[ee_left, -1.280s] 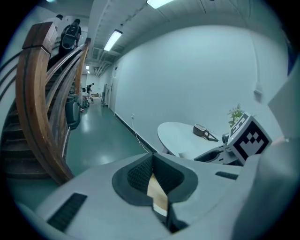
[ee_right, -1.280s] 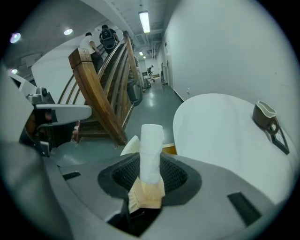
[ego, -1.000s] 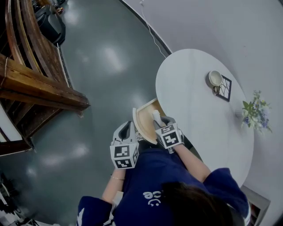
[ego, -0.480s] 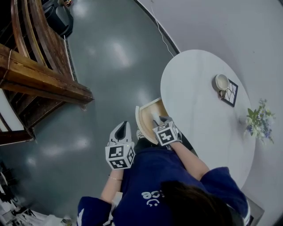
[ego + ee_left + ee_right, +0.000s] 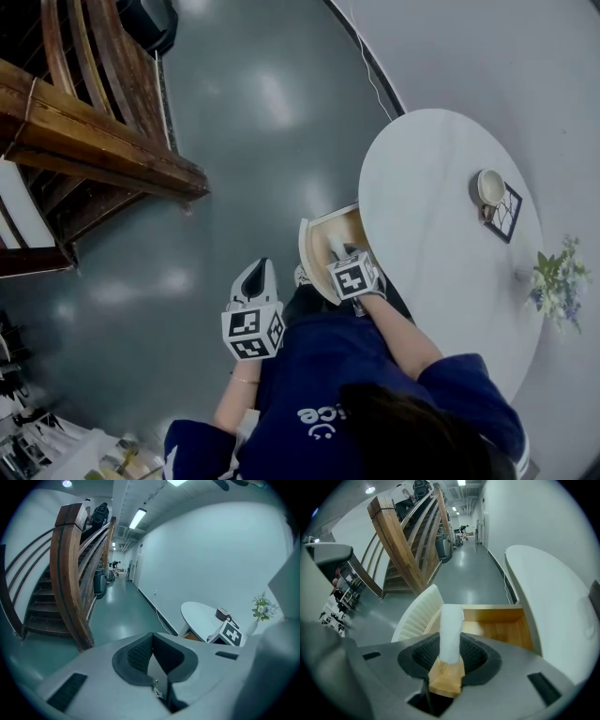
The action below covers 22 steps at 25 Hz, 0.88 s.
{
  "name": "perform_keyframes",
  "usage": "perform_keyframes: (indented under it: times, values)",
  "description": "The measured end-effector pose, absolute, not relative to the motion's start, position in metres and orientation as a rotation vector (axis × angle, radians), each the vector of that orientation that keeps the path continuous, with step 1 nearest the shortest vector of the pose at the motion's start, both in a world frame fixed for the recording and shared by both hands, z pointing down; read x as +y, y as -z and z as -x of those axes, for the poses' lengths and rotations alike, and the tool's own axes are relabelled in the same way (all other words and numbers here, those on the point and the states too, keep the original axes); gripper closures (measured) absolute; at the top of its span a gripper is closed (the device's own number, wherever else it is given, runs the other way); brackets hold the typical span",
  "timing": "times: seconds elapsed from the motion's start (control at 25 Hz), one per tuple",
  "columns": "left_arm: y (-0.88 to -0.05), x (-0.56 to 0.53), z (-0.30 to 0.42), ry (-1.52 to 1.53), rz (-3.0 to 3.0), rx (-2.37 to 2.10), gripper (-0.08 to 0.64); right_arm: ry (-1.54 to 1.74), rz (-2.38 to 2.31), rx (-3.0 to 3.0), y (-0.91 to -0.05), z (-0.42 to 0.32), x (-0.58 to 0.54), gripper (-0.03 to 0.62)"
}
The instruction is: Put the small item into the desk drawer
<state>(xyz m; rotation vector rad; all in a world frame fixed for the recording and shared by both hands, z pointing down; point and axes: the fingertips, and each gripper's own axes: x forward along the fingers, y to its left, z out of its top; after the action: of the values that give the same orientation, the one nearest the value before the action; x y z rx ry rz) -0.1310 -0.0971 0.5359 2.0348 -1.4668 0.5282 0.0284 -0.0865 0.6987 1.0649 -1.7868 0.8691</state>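
The desk drawer [image 5: 317, 246] stands pulled out from under the round white table [image 5: 441, 216], its wooden inside [image 5: 501, 630] showing behind a white ribbed front [image 5: 417, 616]. My right gripper [image 5: 341, 257] hangs over the drawer, shut on the small item [image 5: 451, 634], a white stick with a tan wooden end. The item points toward the drawer's inside. My left gripper [image 5: 261, 272] is left of the drawer above the floor, apart from it. Its jaws are shut with nothing between them [image 5: 151, 660].
On the table's far side a cup [image 5: 489, 187] rests on a dark framed coaster [image 5: 506, 214], with a small flower vase [image 5: 558, 281] near the right edge. A wooden staircase [image 5: 94, 141] rises at the left across glossy grey floor. A cable [image 5: 375, 70] runs along the wall.
My left gripper has drawn back from the drawer front, to the left and nearer the person. The right gripper stays over the drawer with the item.
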Motion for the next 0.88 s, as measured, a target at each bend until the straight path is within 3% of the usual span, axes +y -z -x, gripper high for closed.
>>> perform_keyframes:
  times: [0.88]
  values:
    - [-0.556,-0.078,0.135,-0.623,-1.916,-1.521,0.557,-0.842,-0.924,-1.729,-0.757,-0.029,-0.088,0.453]
